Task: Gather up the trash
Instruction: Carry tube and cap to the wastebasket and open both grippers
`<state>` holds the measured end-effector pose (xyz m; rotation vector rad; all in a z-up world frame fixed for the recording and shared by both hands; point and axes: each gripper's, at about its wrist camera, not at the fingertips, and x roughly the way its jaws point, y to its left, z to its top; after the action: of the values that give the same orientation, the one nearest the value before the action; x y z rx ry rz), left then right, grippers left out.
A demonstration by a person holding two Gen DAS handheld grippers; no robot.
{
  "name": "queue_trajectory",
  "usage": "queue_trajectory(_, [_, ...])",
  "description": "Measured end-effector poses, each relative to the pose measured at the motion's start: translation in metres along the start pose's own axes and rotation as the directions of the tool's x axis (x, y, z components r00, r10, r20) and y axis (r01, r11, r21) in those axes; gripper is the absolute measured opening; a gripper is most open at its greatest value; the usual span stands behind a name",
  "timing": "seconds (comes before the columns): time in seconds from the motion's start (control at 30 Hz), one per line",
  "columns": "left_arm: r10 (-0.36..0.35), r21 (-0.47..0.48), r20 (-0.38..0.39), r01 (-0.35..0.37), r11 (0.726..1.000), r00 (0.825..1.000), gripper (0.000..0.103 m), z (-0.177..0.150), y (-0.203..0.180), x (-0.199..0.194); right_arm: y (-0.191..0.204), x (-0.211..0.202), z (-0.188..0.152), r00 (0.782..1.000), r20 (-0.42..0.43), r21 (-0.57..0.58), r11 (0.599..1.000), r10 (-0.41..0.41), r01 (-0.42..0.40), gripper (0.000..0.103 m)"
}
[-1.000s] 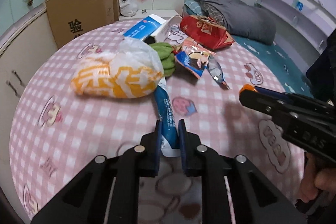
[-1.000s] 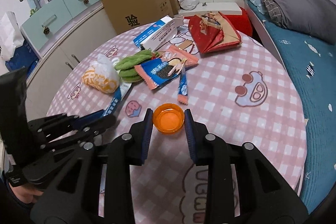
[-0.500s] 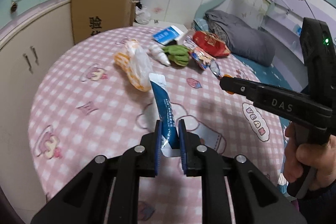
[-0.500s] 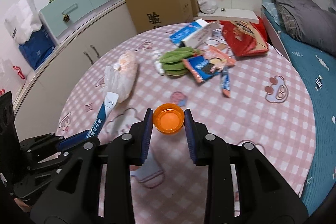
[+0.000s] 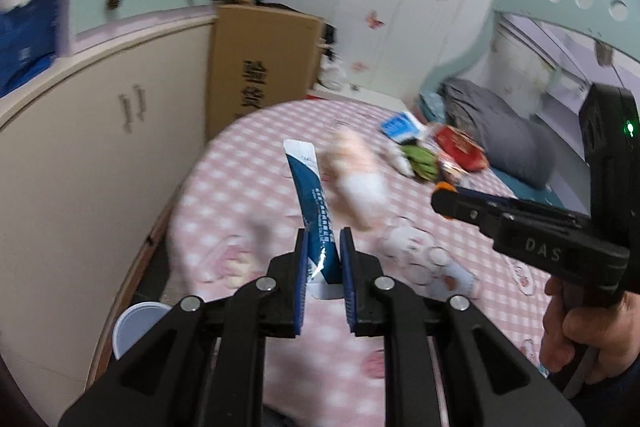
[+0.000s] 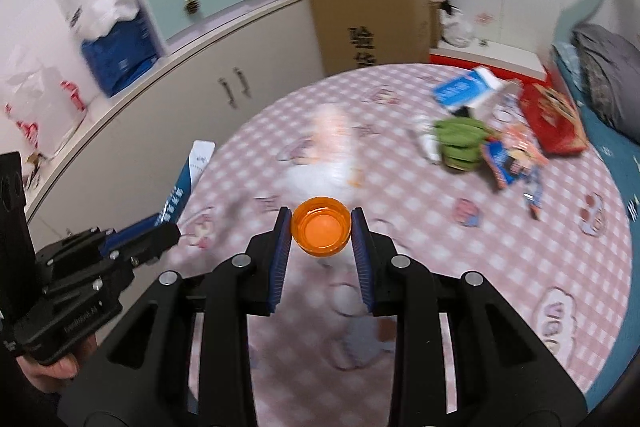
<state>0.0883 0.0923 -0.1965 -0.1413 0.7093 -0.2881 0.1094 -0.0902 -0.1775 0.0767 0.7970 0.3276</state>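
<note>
Pink checked cloth covers the round counter (image 6: 500,267) in a small bedroom, with pale cupboards on one side and a bed on the other. Between the fingers of the left gripper (image 5: 323,259) a blue and white tube (image 5: 310,203) is pinched near its flat end, so the long body points forward and up, away from the cloth; this grip near one end probably makes it easy to let it fall straight down into a bin. The right gripper (image 6: 322,231) has its fingers pressed on both sides of a small orange cap (image 6: 320,233), with the open side of the cap toward the camera. Both pieces of trash are in the air above the near edge of the counter, not lying on it. Farther out on the cloth lie a blurred plastic bag (image 6: 332,155), some green pieces (image 6: 460,141) just beside snack wrappers (image 6: 512,159), a red packet (image 6: 554,119) and a blue and white box (image 6: 464,93). In the left view a white round rim (image 5: 136,323) shows low beside the counter, near the floor; it may be the bin, but I cannot tell. I judge the task is at an early stage, because most of the trash is not yet collected.
</note>
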Motion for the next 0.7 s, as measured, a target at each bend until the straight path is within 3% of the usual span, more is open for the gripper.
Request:
queue_trajectory(0.37, [0.178,-0.157,0.033,-0.171,0.973,0.983,0.015,-0.016,0.104,-0.044,0.097,0.05,0.023,0.991,-0.051,-0.133,0.983,0.124,-0.13,0.03])
queue_trajectory(0.53, [0.273,-0.239,0.006,-0.264,0.935,0.962,0.015,-0.03,0.159,-0.058,0.146,0.082,0.032,0.975,-0.11,-0.169,0.962,0.196,-0.212,0.03])
queue_trajectory(0.7, [0.329,-0.304,-0.07,-0.334,0.892,0.942,0.015,-0.055,0.208,-0.056,0.203,0.132,0.026,0.941,-0.22,-0.192,0.934,0.259,-0.302,0.03])
